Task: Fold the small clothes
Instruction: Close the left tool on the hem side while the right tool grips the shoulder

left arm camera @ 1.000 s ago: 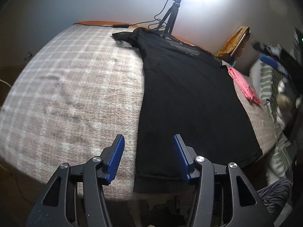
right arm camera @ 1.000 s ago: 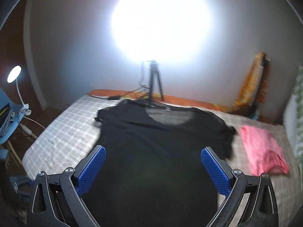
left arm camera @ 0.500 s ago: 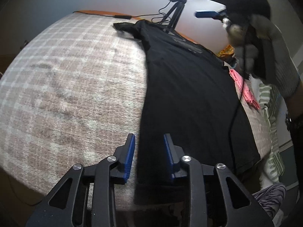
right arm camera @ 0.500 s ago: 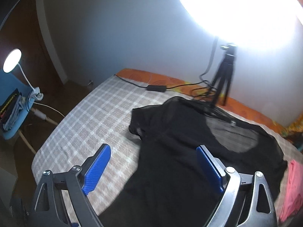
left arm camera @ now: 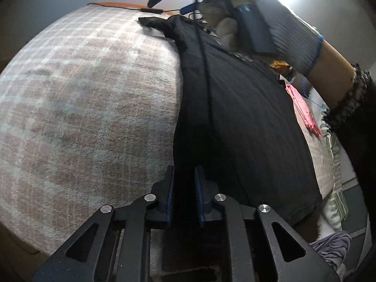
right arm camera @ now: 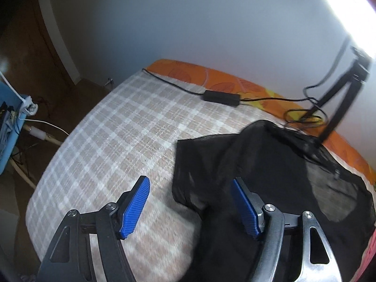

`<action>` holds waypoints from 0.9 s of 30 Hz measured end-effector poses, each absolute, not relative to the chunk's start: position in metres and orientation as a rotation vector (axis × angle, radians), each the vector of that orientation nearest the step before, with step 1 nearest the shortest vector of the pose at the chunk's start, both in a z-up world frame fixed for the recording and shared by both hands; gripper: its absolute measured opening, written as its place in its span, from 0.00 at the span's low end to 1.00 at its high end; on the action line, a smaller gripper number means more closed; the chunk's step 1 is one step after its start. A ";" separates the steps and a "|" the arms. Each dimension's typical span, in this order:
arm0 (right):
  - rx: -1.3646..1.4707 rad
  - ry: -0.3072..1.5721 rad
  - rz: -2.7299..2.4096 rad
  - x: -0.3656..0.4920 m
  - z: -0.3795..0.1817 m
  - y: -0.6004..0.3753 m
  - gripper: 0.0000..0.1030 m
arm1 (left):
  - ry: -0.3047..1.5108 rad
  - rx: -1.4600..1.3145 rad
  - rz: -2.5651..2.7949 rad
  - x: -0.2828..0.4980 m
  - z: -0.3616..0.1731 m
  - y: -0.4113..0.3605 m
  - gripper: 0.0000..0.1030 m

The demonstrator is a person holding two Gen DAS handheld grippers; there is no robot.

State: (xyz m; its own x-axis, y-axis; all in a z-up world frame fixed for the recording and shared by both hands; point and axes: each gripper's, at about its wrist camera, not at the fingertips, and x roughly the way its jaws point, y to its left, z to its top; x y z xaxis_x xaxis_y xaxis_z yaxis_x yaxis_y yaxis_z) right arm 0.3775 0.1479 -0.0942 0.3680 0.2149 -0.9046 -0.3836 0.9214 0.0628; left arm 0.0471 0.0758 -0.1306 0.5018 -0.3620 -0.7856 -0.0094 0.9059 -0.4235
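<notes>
The shirt [left arm camera: 246,122] lies flat on the bed [left arm camera: 82,89], its long axis running from the hem at 6 o'clock in the left wrist view to the collar near 12 o'clock. Its far end is partly hidden there by the gloved hand [left arm camera: 265,18], and the right sleeve is cut off behind the forearm.

The left gripper [left arm camera: 183,195] sits at the hem's left corner, jaws drawn nearly together with black cloth between the pads [left arm camera: 169,197]; it appears to be pinching the hem (the contact itself is dark and hard to confirm).

In the right wrist view the right gripper [right arm camera: 190,204] hangs above the left sleeve [right arm camera: 199,164], jaws spread wide and holding nothing; motion blur softens the cloth edges. The sleeve points toward 10 o'clock, with the collar region toward 3 o'clock.

A pink garment [left arm camera: 303,108] lies just beside the shirt's right edge, partly cut off. At the bed's far edge a tripod [right arm camera: 340,94] stands with its top lost in lamp glare, a cable and adapter [right arm camera: 221,97] trailing across the checked cover.
</notes>
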 end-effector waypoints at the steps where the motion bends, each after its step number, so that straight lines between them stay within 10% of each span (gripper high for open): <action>1: -0.175 1.137 0.381 0.381 -0.099 0.152 0.70 | 1.029 -0.405 -0.220 0.048 -0.131 0.077 0.11; 17: -0.193 1.198 0.285 0.428 -0.150 0.164 0.56 | 1.023 -0.409 -0.232 0.053 -0.131 0.077 0.05; 27: -0.076 1.204 0.269 0.435 -0.142 0.137 0.03 | 1.018 -0.390 -0.250 0.052 -0.130 0.067 0.02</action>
State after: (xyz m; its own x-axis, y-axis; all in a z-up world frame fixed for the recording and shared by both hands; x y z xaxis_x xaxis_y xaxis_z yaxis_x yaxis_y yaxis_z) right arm 0.4349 0.1368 -0.1420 0.3310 0.1659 -0.9289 -0.2459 0.9656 0.0848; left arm 0.0517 0.0668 -0.1305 0.5054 -0.3795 -0.7750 0.0223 0.9035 -0.4279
